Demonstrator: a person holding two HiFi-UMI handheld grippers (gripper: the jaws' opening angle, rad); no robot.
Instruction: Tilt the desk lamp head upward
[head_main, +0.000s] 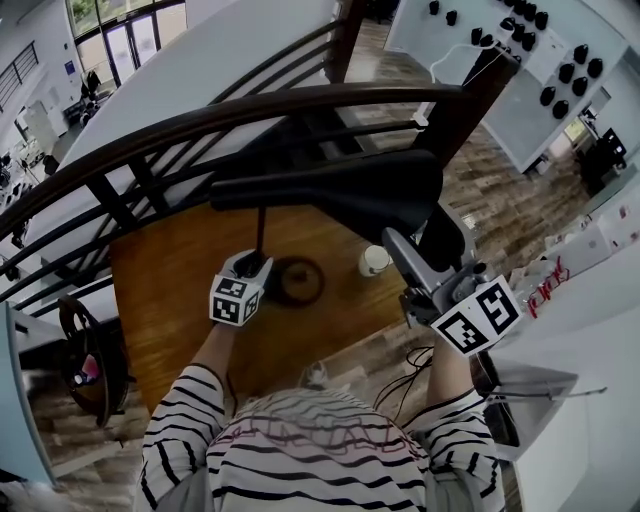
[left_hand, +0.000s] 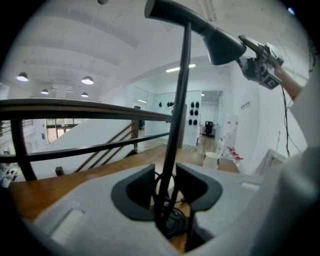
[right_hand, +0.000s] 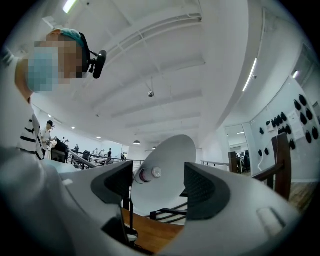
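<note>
risk | our left gripper (left_hand: 167, 186) sits loose round the lamp stem (left_hand: 179, 110) | right gripper (right_hand: 159, 182) gaping, empty, facing the lamp head (right_hand: 172, 157) | if we shove up unbraced, the lamp probably tips

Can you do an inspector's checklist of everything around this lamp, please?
Surface: orange-brown wooden table, holding the lamp and a cup.
Job's things: black desk lamp with a round base, a thin pole and a wide shade that is white inside, bulb showing.
Clutter: one white cup.
Grippers: left gripper open, with the pole between its pads but seemingly not squeezed. Right gripper wide open, holding nothing, facing the shade's underside.
Cables: black cables on the floor beside the table.
Surroundings: dark wooden railing; white wall with black knobs.
</note>
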